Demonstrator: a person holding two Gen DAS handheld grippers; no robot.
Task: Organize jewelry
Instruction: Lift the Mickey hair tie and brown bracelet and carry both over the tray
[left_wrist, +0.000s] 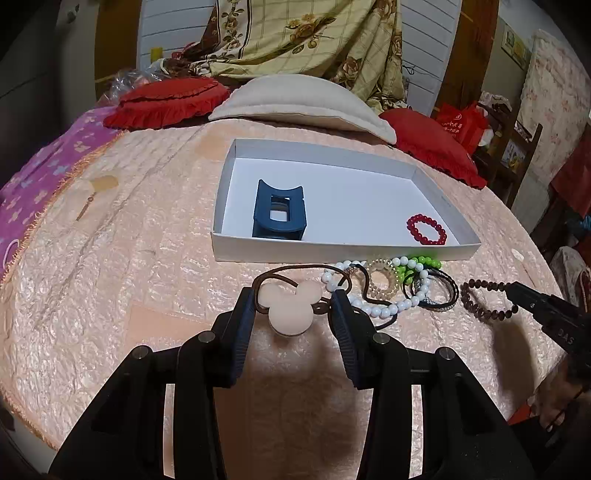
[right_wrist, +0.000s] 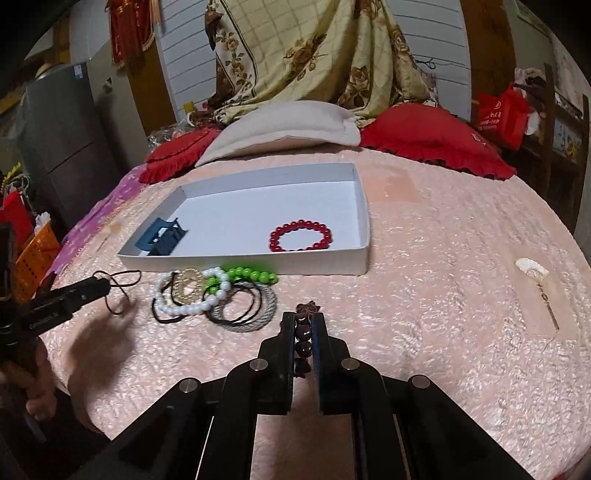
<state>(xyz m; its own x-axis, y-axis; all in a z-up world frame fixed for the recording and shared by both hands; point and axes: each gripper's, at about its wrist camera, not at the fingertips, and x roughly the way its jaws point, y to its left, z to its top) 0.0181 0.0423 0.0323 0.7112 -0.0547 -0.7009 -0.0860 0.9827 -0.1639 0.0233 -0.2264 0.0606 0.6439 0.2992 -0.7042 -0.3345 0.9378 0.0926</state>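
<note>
A white shallow box (left_wrist: 221, 206) (right_wrist: 364, 206) on the pink bed holds a blue hair claw (left_wrist: 279, 212) (right_wrist: 160, 236) and a red bead bracelet (left_wrist: 426, 229) (right_wrist: 301, 236). In front of it lies a pile: white pearl bracelet (left_wrist: 384, 308) (right_wrist: 192, 308), green beads (left_wrist: 424, 263) (right_wrist: 251, 275), a gold coil tie (left_wrist: 384, 282) and black bands (right_wrist: 245, 304). My left gripper (left_wrist: 293, 304) (right_wrist: 105, 286) is open around a peach mouse-head hair tie (left_wrist: 290, 308). My right gripper (right_wrist: 303, 319) (left_wrist: 513, 291) is shut on a dark brown bead bracelet (left_wrist: 480, 299) (right_wrist: 303, 338).
Red cushions (left_wrist: 166, 101) (right_wrist: 432, 136) and a beige pillow (left_wrist: 306, 99) (right_wrist: 280, 129) lie behind the box. A small shell earring (right_wrist: 533, 275) lies right on the bedspread. A purple blanket (left_wrist: 44, 170) covers the left edge. An orange basket (right_wrist: 35, 254) stands beside the bed.
</note>
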